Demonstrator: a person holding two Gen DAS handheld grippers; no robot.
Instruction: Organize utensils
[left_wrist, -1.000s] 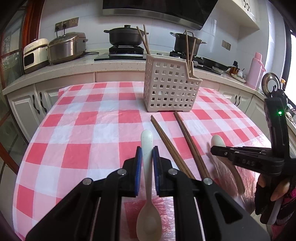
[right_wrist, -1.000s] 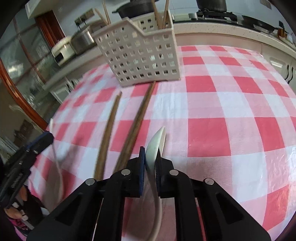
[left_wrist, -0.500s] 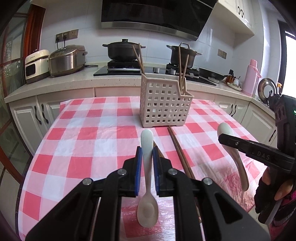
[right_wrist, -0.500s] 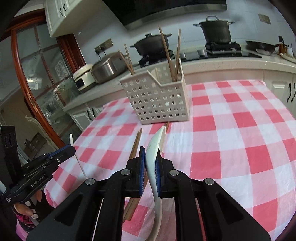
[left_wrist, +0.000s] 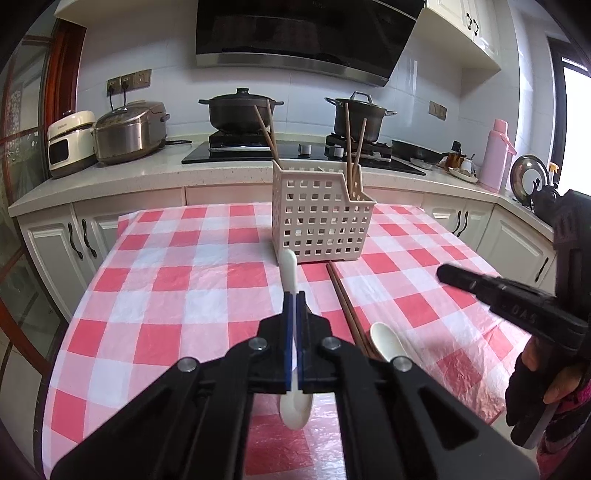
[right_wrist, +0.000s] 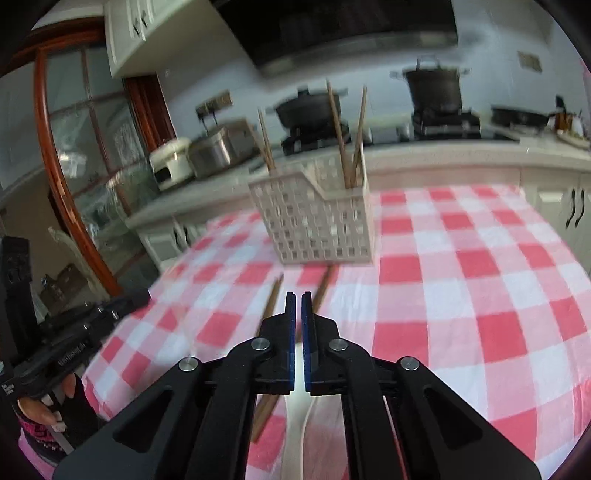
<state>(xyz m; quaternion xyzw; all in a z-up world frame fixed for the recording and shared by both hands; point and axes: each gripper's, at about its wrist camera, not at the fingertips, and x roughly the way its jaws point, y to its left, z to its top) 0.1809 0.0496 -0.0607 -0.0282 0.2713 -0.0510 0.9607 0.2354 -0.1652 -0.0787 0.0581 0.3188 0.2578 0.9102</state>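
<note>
My left gripper (left_wrist: 294, 299) is shut on a cream spoon (left_wrist: 289, 271), held above the table with the handle pointing at the white perforated basket (left_wrist: 319, 218) and the bowl hanging below the jaws. My right gripper (right_wrist: 298, 301) is shut on a second cream spoon (right_wrist: 297, 424), seen below the jaws; its bowl (left_wrist: 388, 341) shows in the left wrist view. Two brown chopsticks (left_wrist: 345, 302) lie on the checked cloth in front of the basket (right_wrist: 317, 218). Chopsticks (left_wrist: 351, 144) stand in the basket.
The red and white checked tablecloth (left_wrist: 184, 280) covers the table. Behind it is a counter with a rice cooker (left_wrist: 127, 131), two black pots (left_wrist: 238, 110) on the stove and a pink flask (left_wrist: 496, 155). White cabinets (left_wrist: 55, 251) stand below.
Both grippers have risen and tilted up with their spoons. The right spoon's handle has slid back and no longer sticks out past the right fingertips. The right wrist view is now motion-blurred.
</note>
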